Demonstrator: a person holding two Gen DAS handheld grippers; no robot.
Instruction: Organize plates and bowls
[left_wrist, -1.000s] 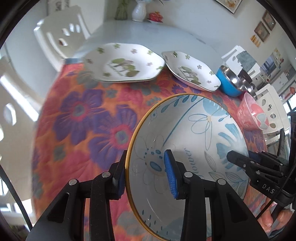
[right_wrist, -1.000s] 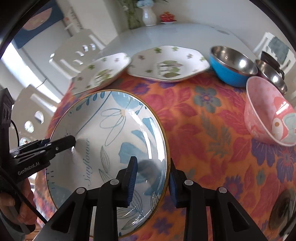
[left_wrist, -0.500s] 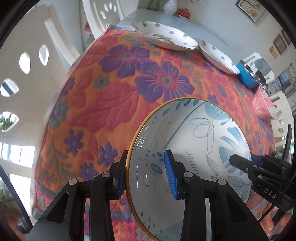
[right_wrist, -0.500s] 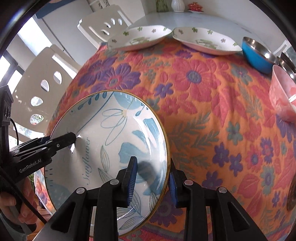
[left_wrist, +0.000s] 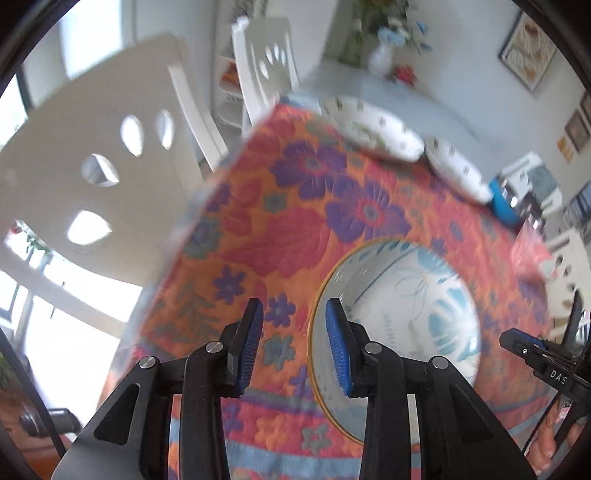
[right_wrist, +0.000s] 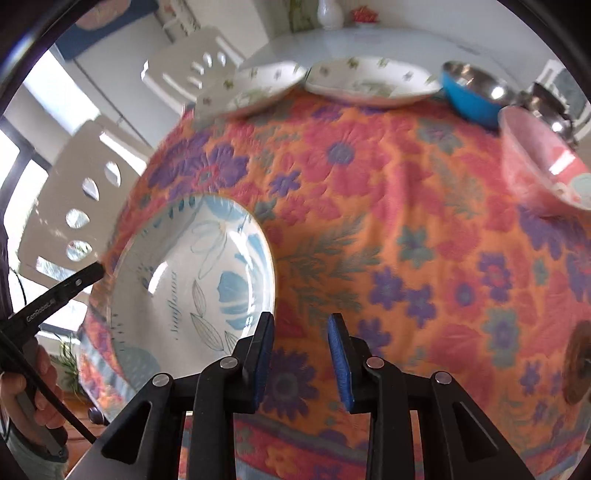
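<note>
Porcelain, by the look of it: the big plate (left_wrist: 406, 314) with blue leaves and a thin gold rim is glossy enough to throw back window glare, so I judge it stiff, fairly heavy for its width, slick under the pads and quick to chip if it knocks another dish. It sits on the quilted floral tablecloth (left_wrist: 295, 229) near the table's near left corner, between my two tools. The left gripper (left_wrist: 293, 343) stands spread with nothing pinched. Mostly cloth shows between its ribbed blue pads, and the plate's rim runs just beside the right-hand pad without being clamped. The right gripper (right_wrist: 299, 354) is likewise parted and empty, and the plate's edge passes behind its left-hand finger. I would take the plate by the raised rim at opposite sides, one tool each, with the pads set well over the lip rather than on the sloping glaze, where they would probably slide. The cloth is soft and padded, which should cushion a set-down but may drag. At the far edge lie two white plates with green sprigs, scalloped and shallow (right_wrist: 369, 81) (right_wrist: 258, 88). Near them are a blue bowl with a shiny metal inside (right_wrist: 476, 96) and a deep pink bowl (right_wrist: 543, 162), both well apart from the big plate.
</note>
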